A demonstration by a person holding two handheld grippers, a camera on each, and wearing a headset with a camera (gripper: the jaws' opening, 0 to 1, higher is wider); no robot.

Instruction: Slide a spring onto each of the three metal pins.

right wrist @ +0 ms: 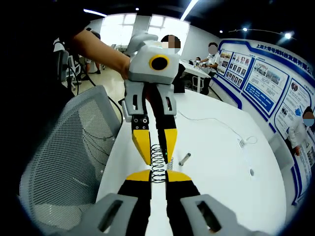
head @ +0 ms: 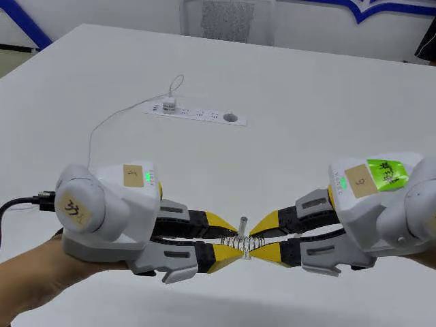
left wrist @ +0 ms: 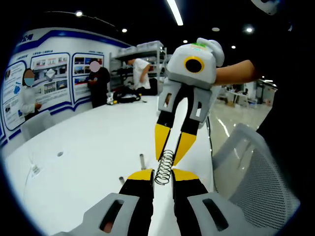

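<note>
Left gripper [head: 230,240] clamped on left end of coil spring [head: 240,242], right gripper [head: 263,240] clamped on right end, spring held level between opposed tips over near white table [head: 306,102], upright metal pin [head: 244,223] just beyond, power strip [head: 197,112] far.

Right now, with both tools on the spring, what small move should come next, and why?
Probably release one tool so the other can tip the spring upright over the metal pin. The left tool and right tool each pinch one end, holding it level near the pin, so it cannot slide on yet.
</note>
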